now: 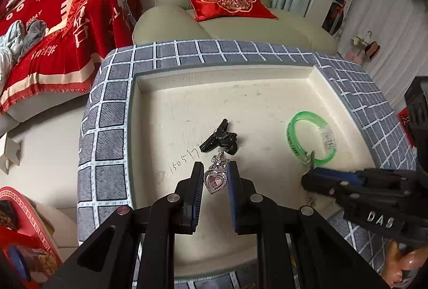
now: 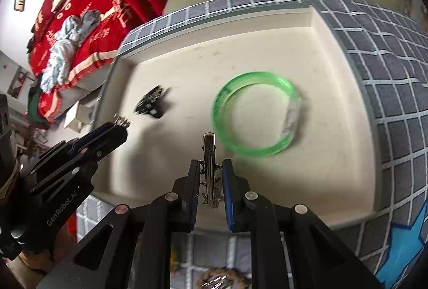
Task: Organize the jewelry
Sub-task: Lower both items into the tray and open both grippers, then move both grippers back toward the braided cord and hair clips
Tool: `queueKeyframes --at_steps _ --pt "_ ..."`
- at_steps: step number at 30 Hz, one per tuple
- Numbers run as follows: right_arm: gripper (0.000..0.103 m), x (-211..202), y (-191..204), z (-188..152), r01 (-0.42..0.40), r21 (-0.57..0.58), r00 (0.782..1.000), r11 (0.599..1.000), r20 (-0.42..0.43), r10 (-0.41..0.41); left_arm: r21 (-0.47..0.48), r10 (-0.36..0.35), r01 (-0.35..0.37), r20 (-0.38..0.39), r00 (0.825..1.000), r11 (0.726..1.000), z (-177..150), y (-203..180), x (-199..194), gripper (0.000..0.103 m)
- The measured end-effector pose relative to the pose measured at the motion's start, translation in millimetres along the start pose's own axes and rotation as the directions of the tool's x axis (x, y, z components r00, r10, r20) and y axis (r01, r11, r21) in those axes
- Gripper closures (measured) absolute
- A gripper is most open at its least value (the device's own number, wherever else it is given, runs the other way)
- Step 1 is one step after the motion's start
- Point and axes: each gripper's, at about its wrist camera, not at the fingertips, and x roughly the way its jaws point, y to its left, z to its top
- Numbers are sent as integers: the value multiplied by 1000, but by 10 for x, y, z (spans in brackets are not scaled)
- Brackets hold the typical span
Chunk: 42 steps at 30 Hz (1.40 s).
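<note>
Two pieces of jewelry are being carried over the cream tray (image 1: 267, 101), and neither has been put down yet, so the tidying looks only partly done. A silver heart pendant (image 1: 215, 180) with a pink stone is pinched between the nearly closed pads of the left gripper (image 1: 215, 176), just above the tray floor. A thin silver hair clip (image 2: 209, 168) with little spiky teeth is squeezed edge-on by the right gripper (image 2: 211, 174), whose jaws are also almost closed. Two things are already lying in the tray: a green bangle (image 2: 256, 113) and a black hair claw (image 1: 220, 139). The bangle is round, smooth and see-through like glass, with a clear sparkly part on one side. The claw is dark and shiny, with a checked pattern seen in the right wrist view. The pendant is held just in front of the claw, and the clip is held just beside the bangle. The tray floor is flat, pale and a bit marked, with some numbers written on it. A soft grey cloth rim (image 1: 112, 112) with white squares is wrapped around it. It is judged that the pendant and clip still have to be laid down, and that any sorting is left to do.
</note>
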Motion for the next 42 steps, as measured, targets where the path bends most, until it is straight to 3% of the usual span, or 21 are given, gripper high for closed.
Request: queueKeyframes --at_steps 11,18,19,21,22,23,28,29,30,32,42 --pt "85 -46 -205 254 115 -18 989 993 96 -112 30 86 -86 3 996 996 -21 -84 225 69" --pt "84 -21 -167 235 148 -50 985 988 102 -143 54 127 -128 21 992 990 -35 -139 225 69" --pt "81 -24 -161 230 147 -53 985 988 99 -142 57 129 -131 23 991 990 -40 -147 221 69" --pt "58 -36 -158 219 140 -48 986 989 97 -135 58 131 -132 24 991 990 -44 -154 217 69" --pt "39 -51 -163 218 131 -41 987 991 102 -126 56 131 -132 23 991 990 -48 -154 215 69" --pt "35 -79 -173 213 115 -33 987 993 112 -111 53 131 -132 22 991 990 -50 -154 215 69" --pt "35 -263 -202 168 62 2 986 998 154 -62 46 139 -140 20 990 989 -49 -150 215 68" --pt "35 -318 -211 152 55 11 985 998 165 -56 45 139 -140 21 990 989 -49 -147 212 65" --pt "35 -355 -211 135 50 16 983 999 173 -52 44 138 -139 24 990 989 -51 -146 203 41" --pt "35 -467 -224 80 40 25 980 999 194 -44 38 144 -147 54 988 988 -62 -146 154 11" --pt "30 -821 -283 -240 8 65 972 998 233 -23 39 135 -139 108 985 989 -84 -147 -88 11"
